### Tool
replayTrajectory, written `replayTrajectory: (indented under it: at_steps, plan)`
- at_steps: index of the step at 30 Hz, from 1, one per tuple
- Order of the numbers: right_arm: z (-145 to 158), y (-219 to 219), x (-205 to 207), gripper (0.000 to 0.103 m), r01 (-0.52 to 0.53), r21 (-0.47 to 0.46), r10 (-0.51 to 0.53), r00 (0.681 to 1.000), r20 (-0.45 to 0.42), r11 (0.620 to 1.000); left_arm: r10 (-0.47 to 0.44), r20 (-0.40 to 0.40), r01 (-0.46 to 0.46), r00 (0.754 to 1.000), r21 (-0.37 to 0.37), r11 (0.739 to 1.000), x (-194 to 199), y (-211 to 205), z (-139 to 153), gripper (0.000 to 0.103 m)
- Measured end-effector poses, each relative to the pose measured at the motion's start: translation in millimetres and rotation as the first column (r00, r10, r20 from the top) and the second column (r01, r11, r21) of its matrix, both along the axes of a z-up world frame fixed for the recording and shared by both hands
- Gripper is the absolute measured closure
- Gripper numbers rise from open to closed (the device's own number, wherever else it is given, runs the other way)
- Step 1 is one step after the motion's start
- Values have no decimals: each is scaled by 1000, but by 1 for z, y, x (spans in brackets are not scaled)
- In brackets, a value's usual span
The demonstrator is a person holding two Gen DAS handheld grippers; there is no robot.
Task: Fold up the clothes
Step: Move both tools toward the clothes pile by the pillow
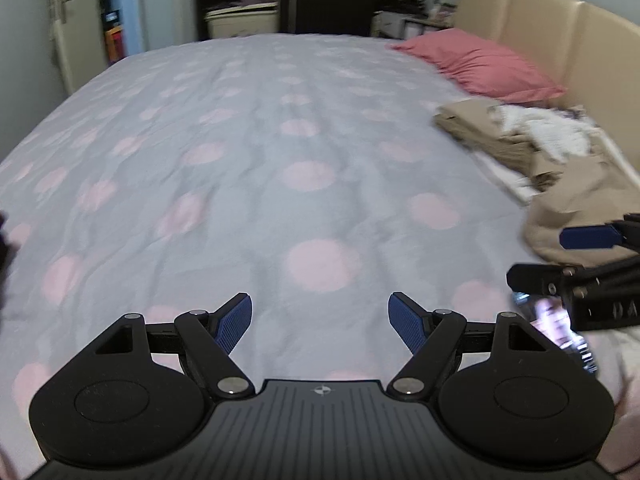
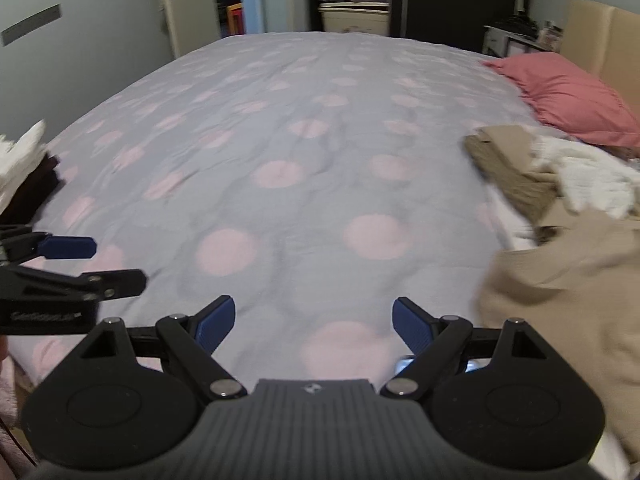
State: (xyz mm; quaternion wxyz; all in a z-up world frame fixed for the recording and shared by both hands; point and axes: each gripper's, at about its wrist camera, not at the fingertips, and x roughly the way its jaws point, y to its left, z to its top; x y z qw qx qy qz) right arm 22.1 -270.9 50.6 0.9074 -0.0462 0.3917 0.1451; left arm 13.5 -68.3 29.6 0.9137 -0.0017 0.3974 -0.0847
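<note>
- As the left wrist view looks over the bed (image 1: 224, 152), your left claw (image 1: 320, 322) is released and empty; the heap of clothes (image 1: 532, 148) lies far right, below the pink pillow (image 1: 480, 64).
- Your right claw (image 2: 314, 324) is likewise spread, empty, with a beige garment (image 2: 560, 284) just beside its right finger.

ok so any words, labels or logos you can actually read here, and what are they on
Pale lettering on the side of the left gripper body, seen in the right wrist view: too blurred to read.
Embossed marks on the right gripper body, at the left wrist view's right edge: unreadable.
Small round emblem on each gripper's base: a symbol, no text.
</note>
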Motion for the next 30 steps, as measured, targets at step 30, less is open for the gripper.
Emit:
replayTrajectory:
  at_steps: [30]
  plan:
    - [-19,-198,23,15,344,-2,-344,938,39,939,-512,2,507,859,-144,850,142,-217,-76,35]
